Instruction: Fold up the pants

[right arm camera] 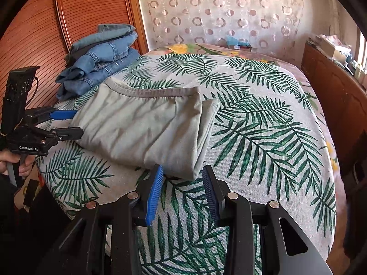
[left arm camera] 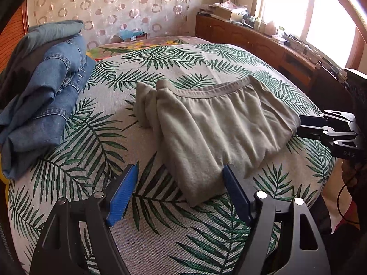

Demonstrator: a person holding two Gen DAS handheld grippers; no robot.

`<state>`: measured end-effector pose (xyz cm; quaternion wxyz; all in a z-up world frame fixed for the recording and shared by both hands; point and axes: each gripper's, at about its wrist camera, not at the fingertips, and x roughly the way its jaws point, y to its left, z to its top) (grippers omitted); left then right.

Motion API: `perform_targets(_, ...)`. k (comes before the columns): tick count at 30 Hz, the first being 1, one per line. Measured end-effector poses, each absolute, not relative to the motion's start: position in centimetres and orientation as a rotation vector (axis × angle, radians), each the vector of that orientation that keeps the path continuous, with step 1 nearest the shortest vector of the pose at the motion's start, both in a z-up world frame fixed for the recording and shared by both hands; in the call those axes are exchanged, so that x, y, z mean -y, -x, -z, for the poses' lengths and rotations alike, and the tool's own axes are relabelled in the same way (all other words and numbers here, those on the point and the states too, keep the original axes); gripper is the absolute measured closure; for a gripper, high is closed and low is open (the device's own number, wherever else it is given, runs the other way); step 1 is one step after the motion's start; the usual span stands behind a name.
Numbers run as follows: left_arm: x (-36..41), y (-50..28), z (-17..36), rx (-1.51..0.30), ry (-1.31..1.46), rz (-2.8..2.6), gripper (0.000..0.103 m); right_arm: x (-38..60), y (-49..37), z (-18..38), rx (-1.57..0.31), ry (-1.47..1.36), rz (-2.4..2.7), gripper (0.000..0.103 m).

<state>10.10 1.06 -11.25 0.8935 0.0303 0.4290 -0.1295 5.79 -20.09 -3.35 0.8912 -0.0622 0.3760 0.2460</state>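
Folded pale green pants with a grey waistband lie on the leaf-print bed cover. My left gripper is open wide, and the near corner of the pants lies between its blue pads without being pressed. In the right wrist view the left gripper sits at the pants' left edge. My right gripper is open with the near fold of the pants between its fingertips, not pinched. From the left wrist view, the right gripper is against the pants' right edge.
A stack of folded jeans lies at the bed's far left by a slatted wooden panel. A wooden cabinet with clutter runs under the bright window. A hand holds the left gripper's handle.
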Motion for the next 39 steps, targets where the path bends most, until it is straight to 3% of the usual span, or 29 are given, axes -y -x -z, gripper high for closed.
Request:
perform_targets(1, -1.0, -10.1, 11.3, -0.891, -0.066, 0.267, 0.026, 20.1, -5.9, 3.5, -0.785, 0.131, -0.510, 0.066)
perform_targets(5, -1.2, -10.2, 11.6, -0.894, -0.056, 0.269, 0.025, 20.3, -6.1, 3.8, -0.796, 0.127, -0.523, 0.087)
perform_targets(10, -1.2, -10.1, 11.8, -0.887, -0.057, 0.269, 0.024, 20.5, -6.1, 3.6, -0.779, 0.149, -0.526, 0.099)
perform_targets(27, -1.4, -10.1, 12.1, -0.883, -0.029, 0.271, 0.024, 21.4, -5.4, 2.5, -0.775, 0.137, -0.496, 0.101)
perform_targets(33, -1.4, -10.1, 12.1, -0.879, -0.028, 0.268, 0.023, 21.2, -5.0, 1.6, -0.743, 0.125, -0.490, 0.092)
perform_targets(35, -1.4, -10.1, 12.1, -0.879, -0.027, 0.268, 0.023, 20.8, -5.4, 1.8, -0.740, 0.122, -0.488, 0.075)
perform_targets(39, -1.3, -10.0, 12.1, -0.871, -0.027, 0.268, 0.023, 20.2, -6.3, 2.1, -0.742, 0.109, -0.469, 0.059)
